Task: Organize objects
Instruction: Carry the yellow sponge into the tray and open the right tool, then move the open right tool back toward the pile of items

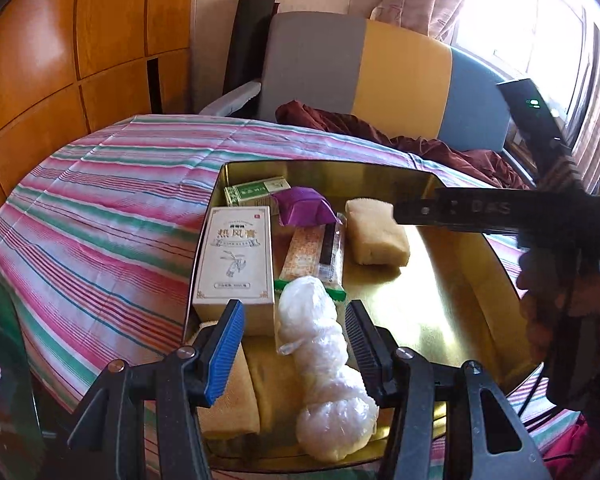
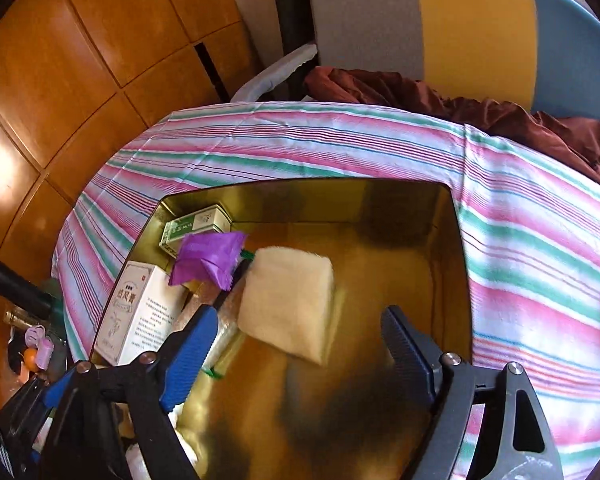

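Left wrist view: the left gripper point(image 1: 296, 332) has its jaws partly open around a clear plastic bundle point(image 1: 324, 364) in the gold tin point(image 1: 452, 320), long axis from 6 to 12 o'clock; whether the pads press it, I cannot tell. The right gripper point(image 2: 300, 344) gapes wide and empty just below a tan sponge point(image 2: 288, 304) lying flat mid-tin, its long axis tilted toward 11 o'clock.

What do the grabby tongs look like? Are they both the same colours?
Yes, they match. The left tongs and the right tongs each have a black frame with shiny silver bolts. On both, one finger wears a bright blue ridged pad and the other finger a black ridged pad. Seen from the left camera, the right tongs' black body carries pale letters.
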Demonstrator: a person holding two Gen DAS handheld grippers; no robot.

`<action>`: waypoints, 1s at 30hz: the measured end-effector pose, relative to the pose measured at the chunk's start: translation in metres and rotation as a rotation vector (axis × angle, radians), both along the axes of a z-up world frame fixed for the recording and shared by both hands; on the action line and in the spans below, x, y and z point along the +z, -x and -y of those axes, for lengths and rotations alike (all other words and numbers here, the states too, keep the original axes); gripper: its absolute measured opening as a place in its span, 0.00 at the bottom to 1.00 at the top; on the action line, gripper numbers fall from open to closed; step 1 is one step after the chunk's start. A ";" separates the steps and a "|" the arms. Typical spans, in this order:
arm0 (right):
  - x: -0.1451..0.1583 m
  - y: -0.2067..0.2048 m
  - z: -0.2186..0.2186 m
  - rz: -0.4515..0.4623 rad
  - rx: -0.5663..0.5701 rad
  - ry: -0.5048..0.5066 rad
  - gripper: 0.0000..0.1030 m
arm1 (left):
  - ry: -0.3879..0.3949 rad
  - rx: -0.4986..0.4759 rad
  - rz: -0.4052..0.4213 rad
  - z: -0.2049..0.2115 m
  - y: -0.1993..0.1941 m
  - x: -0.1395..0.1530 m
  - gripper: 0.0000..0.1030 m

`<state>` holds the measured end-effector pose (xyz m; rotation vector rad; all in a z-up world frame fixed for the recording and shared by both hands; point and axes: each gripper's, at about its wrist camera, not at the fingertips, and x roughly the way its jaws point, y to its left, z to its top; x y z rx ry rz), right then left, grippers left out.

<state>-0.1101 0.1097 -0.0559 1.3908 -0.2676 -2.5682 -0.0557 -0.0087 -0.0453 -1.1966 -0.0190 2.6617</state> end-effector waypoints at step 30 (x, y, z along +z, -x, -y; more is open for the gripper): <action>0.038 -0.121 -0.200 -0.035 -0.354 -0.129 0.91 | 0.000 -0.116 -0.039 -0.033 -0.025 0.011 0.51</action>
